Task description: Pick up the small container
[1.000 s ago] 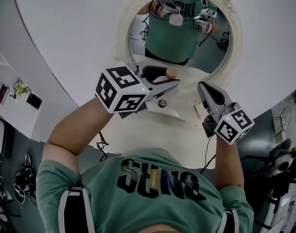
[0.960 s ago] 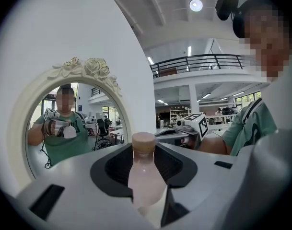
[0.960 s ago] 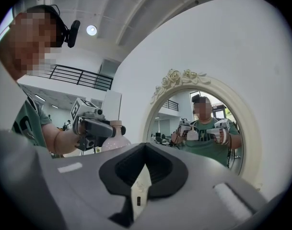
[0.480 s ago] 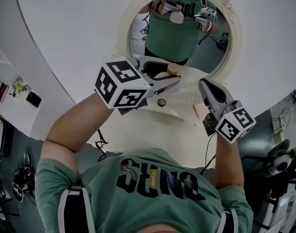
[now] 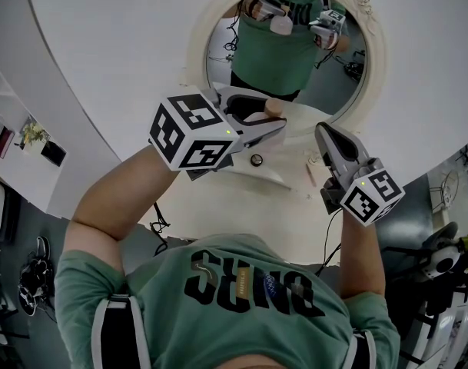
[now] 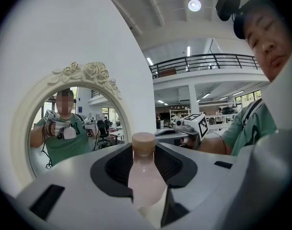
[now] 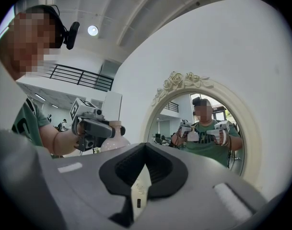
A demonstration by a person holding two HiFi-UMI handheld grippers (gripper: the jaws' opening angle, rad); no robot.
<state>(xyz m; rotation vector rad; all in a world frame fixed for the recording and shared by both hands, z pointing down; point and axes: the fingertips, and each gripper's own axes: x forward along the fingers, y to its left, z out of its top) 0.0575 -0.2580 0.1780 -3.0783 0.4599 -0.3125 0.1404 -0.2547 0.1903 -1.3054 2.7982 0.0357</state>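
Note:
The small container [image 5: 273,108] is a pale pink bottle with a tan cap. My left gripper [image 5: 276,121] is shut on it and holds it upright above the white table [image 5: 241,206], in front of the mirror. In the left gripper view the bottle [image 6: 145,176] stands between the dark pads, its cap above them. From the right gripper view the bottle [image 7: 115,139] shows behind the left gripper [image 7: 95,128]. My right gripper [image 5: 323,138] hovers beside it to the right, jaws together with nothing between them, as the right gripper view [image 7: 145,150] shows.
An oval mirror in a cream ornate frame [image 5: 194,48] stands at the back of the table and reflects the person and both grippers. A small dark round thing [image 5: 256,161] and a pinkish stick [image 5: 311,177] lie on the table below the grippers.

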